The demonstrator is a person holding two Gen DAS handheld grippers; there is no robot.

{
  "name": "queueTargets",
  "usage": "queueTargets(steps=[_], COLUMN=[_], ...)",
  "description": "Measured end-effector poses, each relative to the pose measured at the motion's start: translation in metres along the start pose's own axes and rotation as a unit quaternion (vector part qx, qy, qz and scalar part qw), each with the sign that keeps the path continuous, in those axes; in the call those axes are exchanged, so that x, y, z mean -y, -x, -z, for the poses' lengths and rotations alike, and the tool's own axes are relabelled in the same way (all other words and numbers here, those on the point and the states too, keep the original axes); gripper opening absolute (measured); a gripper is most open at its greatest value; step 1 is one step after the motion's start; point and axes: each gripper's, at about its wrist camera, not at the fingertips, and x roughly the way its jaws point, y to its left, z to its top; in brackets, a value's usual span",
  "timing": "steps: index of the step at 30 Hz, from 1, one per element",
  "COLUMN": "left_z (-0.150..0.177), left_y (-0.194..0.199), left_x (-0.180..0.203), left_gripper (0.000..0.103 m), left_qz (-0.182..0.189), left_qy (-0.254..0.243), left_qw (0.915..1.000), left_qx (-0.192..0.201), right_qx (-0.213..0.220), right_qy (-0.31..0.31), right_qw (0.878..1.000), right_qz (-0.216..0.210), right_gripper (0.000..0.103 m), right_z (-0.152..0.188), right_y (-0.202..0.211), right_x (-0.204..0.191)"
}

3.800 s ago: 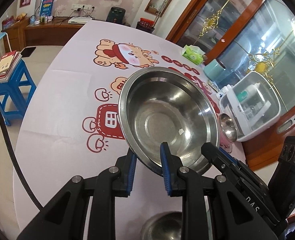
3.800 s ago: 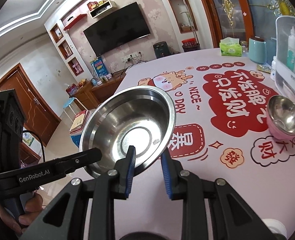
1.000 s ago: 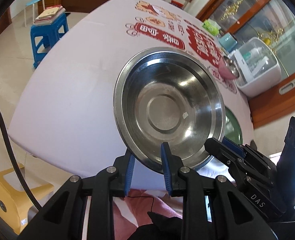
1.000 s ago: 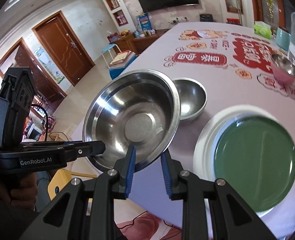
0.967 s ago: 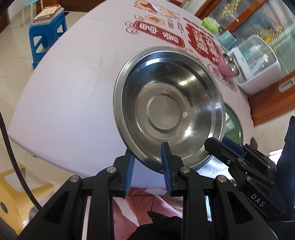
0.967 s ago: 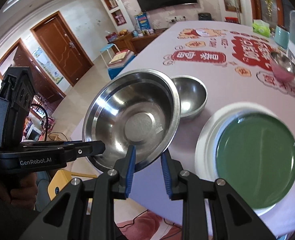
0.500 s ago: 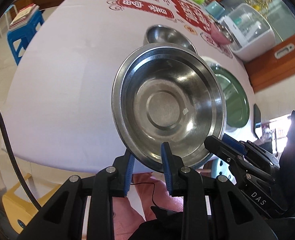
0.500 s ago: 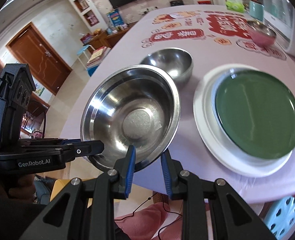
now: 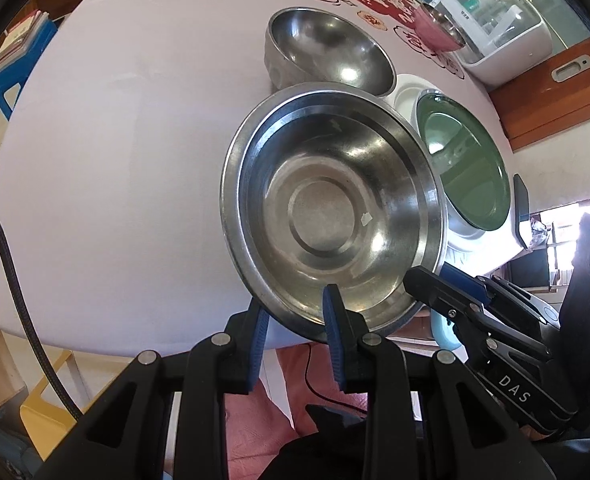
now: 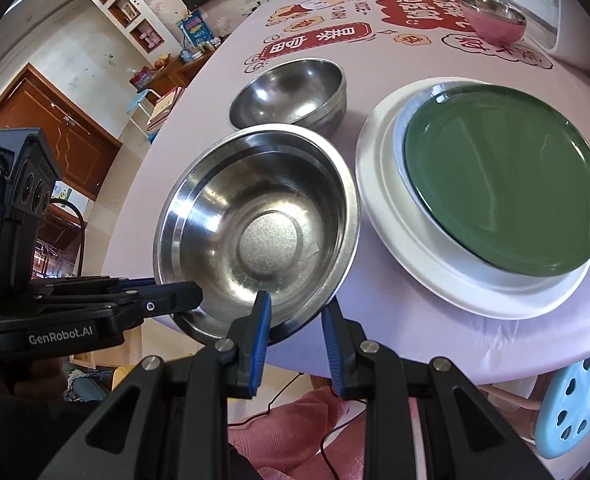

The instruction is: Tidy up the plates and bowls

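A large steel bowl (image 9: 331,216) (image 10: 259,228) is held over the near table edge by both grippers. My left gripper (image 9: 295,316) is shut on its near rim; it also shows in the right wrist view (image 10: 163,300) at the bowl's left rim. My right gripper (image 10: 297,318) is shut on the bowl's rim too, and shows in the left wrist view (image 9: 427,280). A smaller steel bowl (image 9: 327,50) (image 10: 291,94) stands just beyond. A green plate (image 10: 503,188) (image 9: 463,168) lies stacked on a white plate (image 10: 447,276) to the right.
A pink bowl (image 10: 493,18) (image 9: 437,26) stands farther back by a white lidded box (image 9: 503,32). The table (image 9: 115,160) has a pale cloth with red prints. A blue stool (image 10: 575,404) and a person's pink clothing are below the near edge.
Both grippers have carried the large bowl back and down toward the near table edge, beside the small steel bowl and the stacked plates. Both grips are unchanged.
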Motion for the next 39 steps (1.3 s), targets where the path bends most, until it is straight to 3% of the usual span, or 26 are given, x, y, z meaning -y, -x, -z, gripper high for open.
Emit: queueTargets(steps=[25, 39], left_z=[-0.013, -0.007], left_y=[-0.002, -0.003], left_x=[-0.002, -0.002], left_gripper=[0.025, 0.026], left_qz=[-0.012, 0.002], left_qy=[-0.007, -0.036], left_qw=[0.9999, 0.9993], left_qx=[-0.003, -0.013], right_qx=[0.004, 0.016], right_qy=[-0.008, -0.038], right_qw=[1.000, 0.999], right_qz=[0.016, 0.033], right_gripper=[0.026, 0.026], right_z=[-0.008, 0.006], right_y=[-0.004, 0.000], right_x=[0.000, -0.006])
